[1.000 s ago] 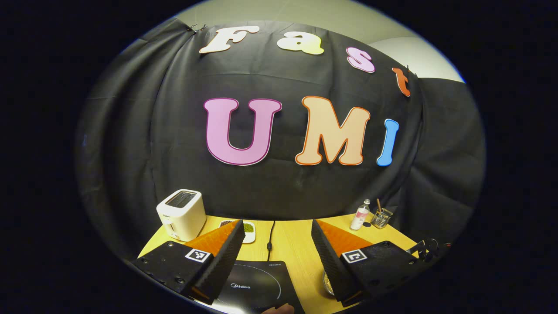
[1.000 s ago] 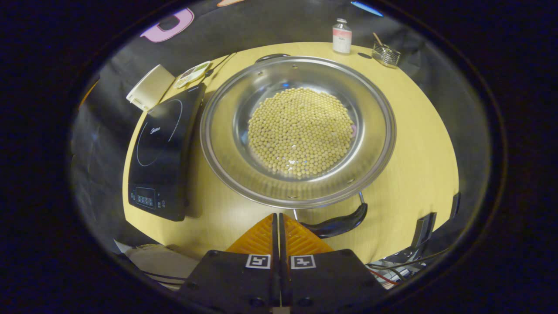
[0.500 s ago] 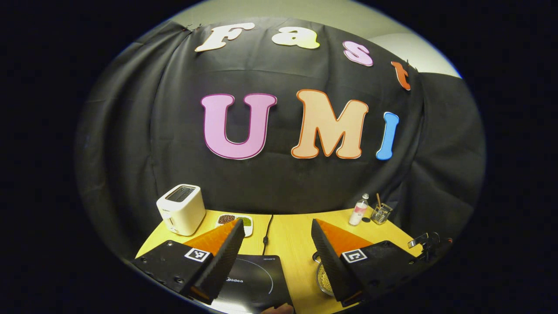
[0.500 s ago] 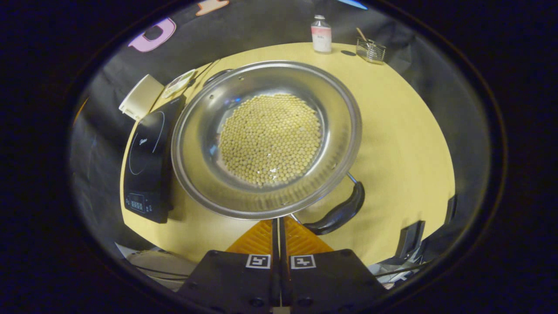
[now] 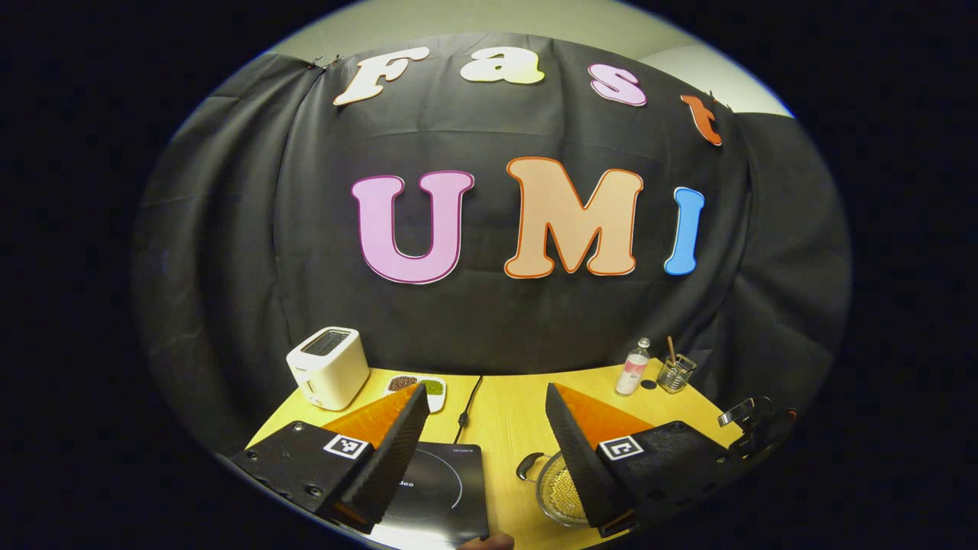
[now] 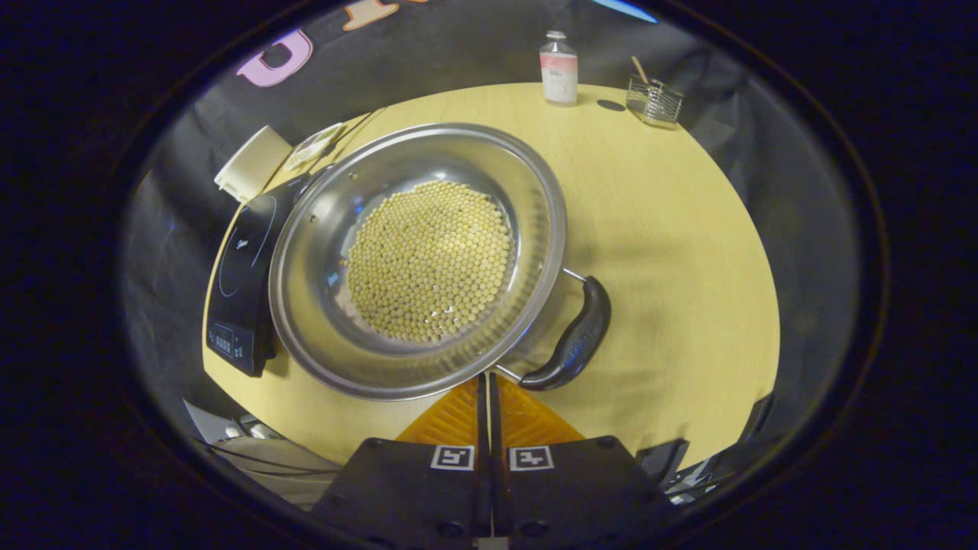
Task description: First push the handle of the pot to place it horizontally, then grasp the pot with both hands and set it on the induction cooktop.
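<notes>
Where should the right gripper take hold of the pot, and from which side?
Probably the black side handle nearest the right gripper. It stands off the pot rim on two thin metal posts, leaving a gap behind the bar, so a finger can pass inside. Come from the pot's outer side, across the bare table, with the now closed fingers opened and straddling the bar's middle.

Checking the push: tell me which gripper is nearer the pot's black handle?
Right. The right gripper sits shut at the black handle; the left gripper hovers open beyond the pot.
</notes>
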The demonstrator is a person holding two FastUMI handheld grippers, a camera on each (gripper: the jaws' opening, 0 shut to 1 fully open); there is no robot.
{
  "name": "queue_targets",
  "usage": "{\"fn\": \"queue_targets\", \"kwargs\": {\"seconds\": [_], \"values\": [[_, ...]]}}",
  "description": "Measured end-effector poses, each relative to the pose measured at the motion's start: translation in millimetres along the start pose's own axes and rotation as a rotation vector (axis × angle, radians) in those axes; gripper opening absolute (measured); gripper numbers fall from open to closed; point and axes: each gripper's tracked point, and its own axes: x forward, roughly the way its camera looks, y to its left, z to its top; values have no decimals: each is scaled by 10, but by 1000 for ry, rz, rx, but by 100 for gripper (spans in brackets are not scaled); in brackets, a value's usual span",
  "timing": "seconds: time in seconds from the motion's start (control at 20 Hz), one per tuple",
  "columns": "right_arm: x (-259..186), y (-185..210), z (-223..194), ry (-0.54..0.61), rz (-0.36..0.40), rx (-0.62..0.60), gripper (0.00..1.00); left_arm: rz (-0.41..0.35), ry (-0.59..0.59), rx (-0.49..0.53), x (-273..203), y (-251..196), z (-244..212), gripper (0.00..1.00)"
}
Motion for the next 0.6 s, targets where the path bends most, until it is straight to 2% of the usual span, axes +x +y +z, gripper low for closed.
{"fn": "queue_targets", "kwargs": {"seconds": [0.35,0.5,0.6], "values": [[108,-267,256,-16,49,-63,0,89,20,15,-146,-198,3,94],[161,-364,398,-22,75,-26,3,102,34,12,-214,-310,-5,94],[187,-404,477,-34,90,3,0,105,46,16,-246,-389,-21,94]]}}
